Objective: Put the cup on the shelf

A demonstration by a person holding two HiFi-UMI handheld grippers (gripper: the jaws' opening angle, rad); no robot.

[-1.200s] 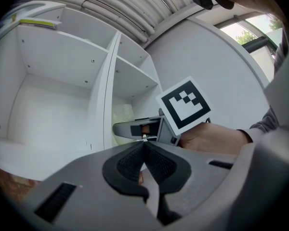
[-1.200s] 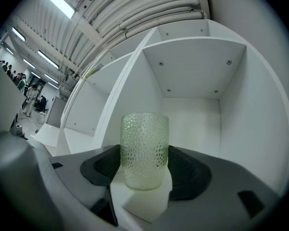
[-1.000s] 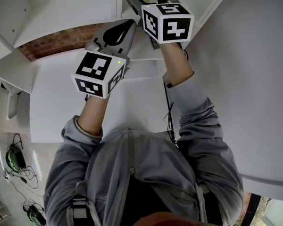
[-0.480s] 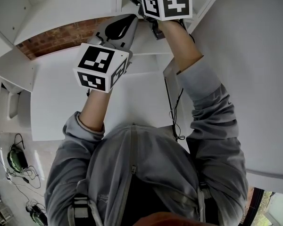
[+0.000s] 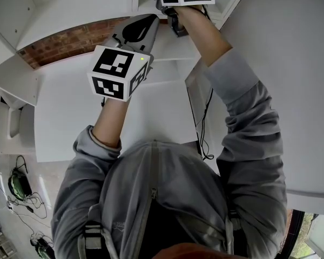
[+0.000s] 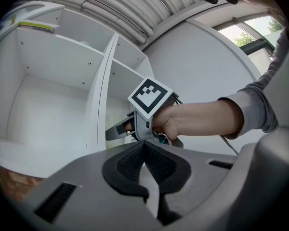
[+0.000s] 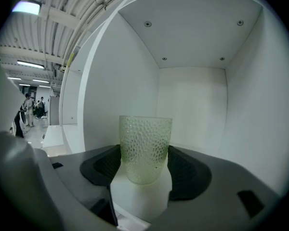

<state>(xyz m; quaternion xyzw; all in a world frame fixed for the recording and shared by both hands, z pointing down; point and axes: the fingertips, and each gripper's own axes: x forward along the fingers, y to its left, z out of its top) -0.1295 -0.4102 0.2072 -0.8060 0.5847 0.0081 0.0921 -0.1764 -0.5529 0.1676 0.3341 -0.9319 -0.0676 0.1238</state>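
Firmly, the right gripper [image 7: 144, 166] clamped the cup [image 7: 145, 138] by its lower sides, holding it upright, probably for a level set-down. That cup stood inside a shelf [image 7: 192, 100] bay, over the white floor; contact was unclear. Outside, the left gripper [image 6: 145, 163] hung with jaws together, empty, seemingly out of the way.

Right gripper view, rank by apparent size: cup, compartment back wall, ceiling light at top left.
1. compartment back wall, largest
2. cup, though it is nearest the camera, which inflates it
3. ceiling light, smallest, but far off, so true size is unclear
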